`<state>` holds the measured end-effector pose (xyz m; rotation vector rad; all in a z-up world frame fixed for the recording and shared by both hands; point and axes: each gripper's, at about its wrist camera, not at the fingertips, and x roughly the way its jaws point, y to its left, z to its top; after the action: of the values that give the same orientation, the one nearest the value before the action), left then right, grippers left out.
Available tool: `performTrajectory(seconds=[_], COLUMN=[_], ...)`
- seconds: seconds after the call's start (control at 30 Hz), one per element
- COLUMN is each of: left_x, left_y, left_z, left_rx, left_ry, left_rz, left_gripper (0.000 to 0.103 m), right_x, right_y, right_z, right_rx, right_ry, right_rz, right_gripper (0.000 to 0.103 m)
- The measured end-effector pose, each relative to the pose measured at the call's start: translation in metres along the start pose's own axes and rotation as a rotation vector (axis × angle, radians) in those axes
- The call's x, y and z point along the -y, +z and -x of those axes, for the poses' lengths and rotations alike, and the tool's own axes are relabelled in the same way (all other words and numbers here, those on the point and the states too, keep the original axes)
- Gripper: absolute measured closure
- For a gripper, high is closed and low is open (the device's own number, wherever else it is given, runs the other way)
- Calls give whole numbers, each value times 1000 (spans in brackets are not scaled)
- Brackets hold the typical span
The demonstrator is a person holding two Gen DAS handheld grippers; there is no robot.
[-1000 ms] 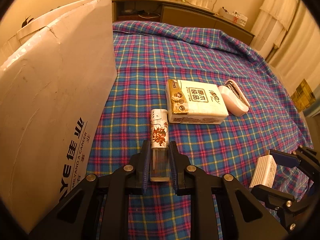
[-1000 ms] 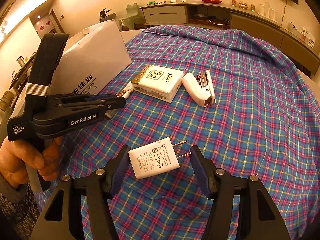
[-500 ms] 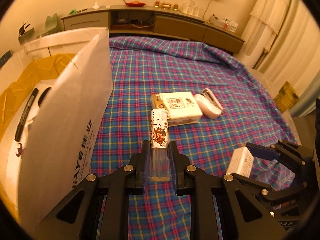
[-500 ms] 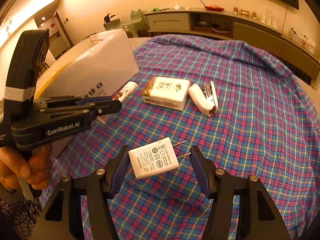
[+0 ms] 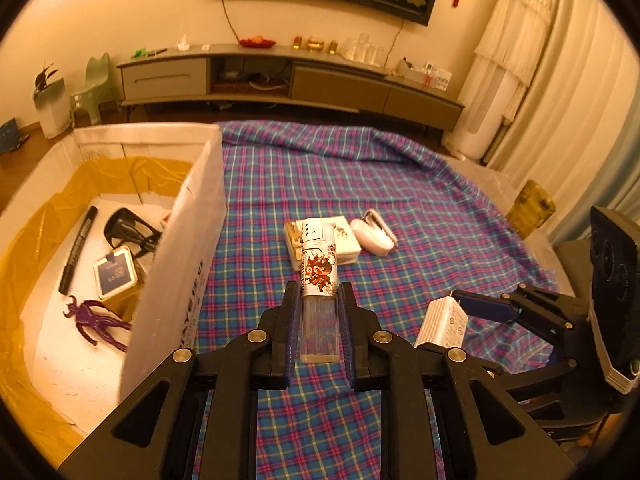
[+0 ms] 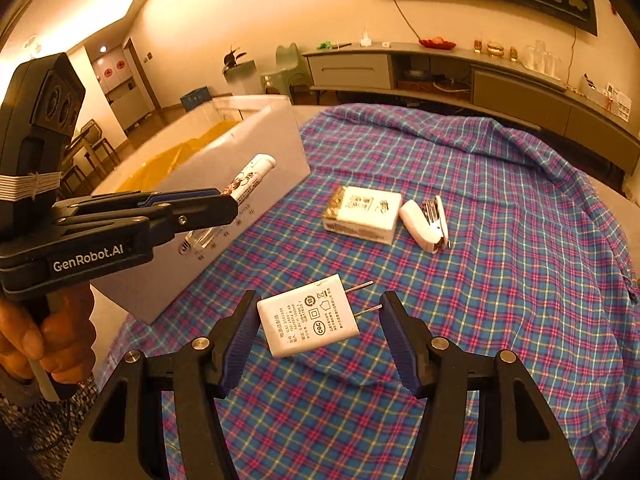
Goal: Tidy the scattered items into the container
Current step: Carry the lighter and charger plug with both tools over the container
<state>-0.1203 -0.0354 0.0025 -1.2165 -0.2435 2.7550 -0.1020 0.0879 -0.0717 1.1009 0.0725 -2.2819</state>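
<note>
Left wrist view | your left tongs [image 5: 319, 316] pinch the lighter [image 5: 319, 280] low: light, slick plastic | right tongs [image 6: 320, 320] clamp the charger [image 6: 308, 322] across stiff sides, not prongs | box [image 5: 192, 216] beside.

The white box's near wall [image 5: 176, 264] hides part of the black glasses [image 5: 128, 228] and of the small blue-topped case [image 5: 116, 276] inside it. The lighter [image 5: 319, 276] covers part of the tissue pack [image 5: 348, 240]. In the right wrist view, the lighter's middle sits behind the left gripper [image 6: 224, 210]. The charger's print [image 6: 316, 316] is too small to read. The person's hand [image 6: 44, 332] is cut off by the left edge.
</note>
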Motion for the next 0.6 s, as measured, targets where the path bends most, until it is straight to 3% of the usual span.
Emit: performTrajectory(seconds=[0.6], left_x=[-29], left_y=[4], left_z=[78], left_rx=[133], left_ry=[-47], left_rz=[44], left_gripper=[84], right_x=[-67], right_y=[20], right_z=[40], right_rx=[98], right_ry=[4], right_rz=[33], right_gripper=[41])
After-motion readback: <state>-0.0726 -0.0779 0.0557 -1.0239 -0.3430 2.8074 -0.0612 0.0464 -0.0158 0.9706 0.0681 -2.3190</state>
